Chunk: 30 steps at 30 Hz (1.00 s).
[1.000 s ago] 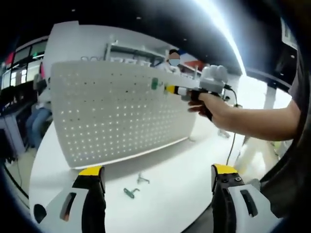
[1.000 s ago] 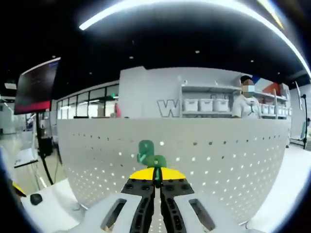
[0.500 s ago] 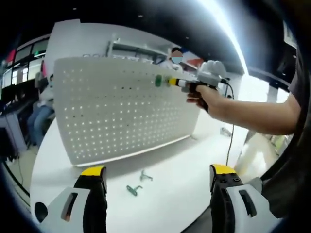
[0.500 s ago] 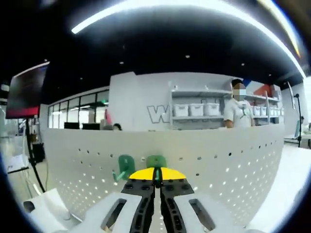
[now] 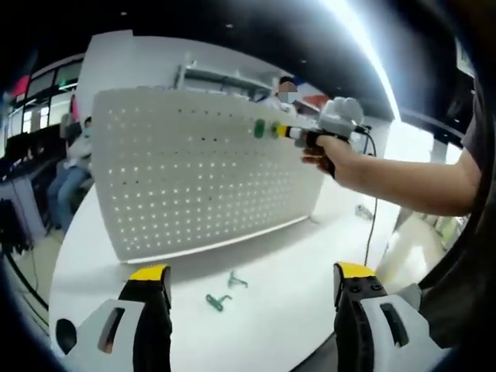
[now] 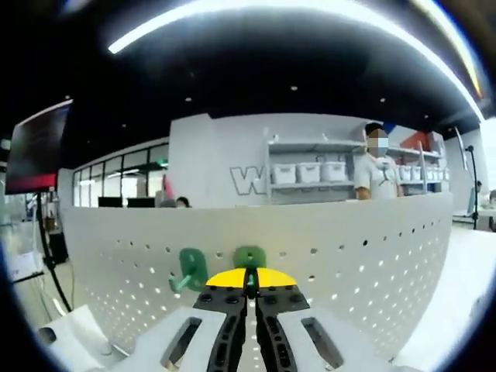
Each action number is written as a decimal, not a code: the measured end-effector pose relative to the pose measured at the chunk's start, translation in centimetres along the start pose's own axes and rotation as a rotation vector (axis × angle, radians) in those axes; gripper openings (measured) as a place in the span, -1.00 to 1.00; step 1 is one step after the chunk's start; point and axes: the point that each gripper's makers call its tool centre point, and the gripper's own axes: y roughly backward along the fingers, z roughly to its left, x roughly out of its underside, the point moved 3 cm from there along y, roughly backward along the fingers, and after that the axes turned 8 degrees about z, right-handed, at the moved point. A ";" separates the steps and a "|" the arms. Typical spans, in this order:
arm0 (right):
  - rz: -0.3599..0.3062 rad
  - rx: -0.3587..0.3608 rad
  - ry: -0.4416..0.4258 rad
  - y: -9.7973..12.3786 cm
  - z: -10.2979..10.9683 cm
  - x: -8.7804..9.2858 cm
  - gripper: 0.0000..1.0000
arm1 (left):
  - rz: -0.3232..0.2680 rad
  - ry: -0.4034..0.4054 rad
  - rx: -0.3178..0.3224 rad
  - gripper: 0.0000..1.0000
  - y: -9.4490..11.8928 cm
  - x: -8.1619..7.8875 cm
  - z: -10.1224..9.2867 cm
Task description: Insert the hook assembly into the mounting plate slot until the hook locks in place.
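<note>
2 green hooks (image 6: 249,257) at pegboard (image 5: 201,174); perhaps 2 on table (image 5: 279,310).

- Left gripper (image 5: 246,298): two pale grey jaws, each capped with a yellow tip over a black inner pad, with a dark oval slot in each grey shell.
- Right gripper (image 6: 249,288): same grey shells with dark slots, black jaw blocks dotted with small screws, yellow tips.
- Right gripper from the side (image 5: 273,130): white rounded housing above a black handle, thin black cable hanging behind it.
- Person's hand (image 5: 329,153) on that handle; a dark short sleeve (image 5: 474,128) at the upper arm.
</note>
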 end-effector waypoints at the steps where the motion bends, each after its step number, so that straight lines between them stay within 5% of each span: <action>1: -0.002 0.001 0.013 0.0 0.0 -0.1 -1.00 | 0.002 0.001 -0.001 0.75 0.0 0.1 0.0; 30: 0.065 0.038 0.069 -0.5 -0.1 0.3 -0.92 | 0.003 0.010 -0.007 0.71 0.5 0.5 -0.1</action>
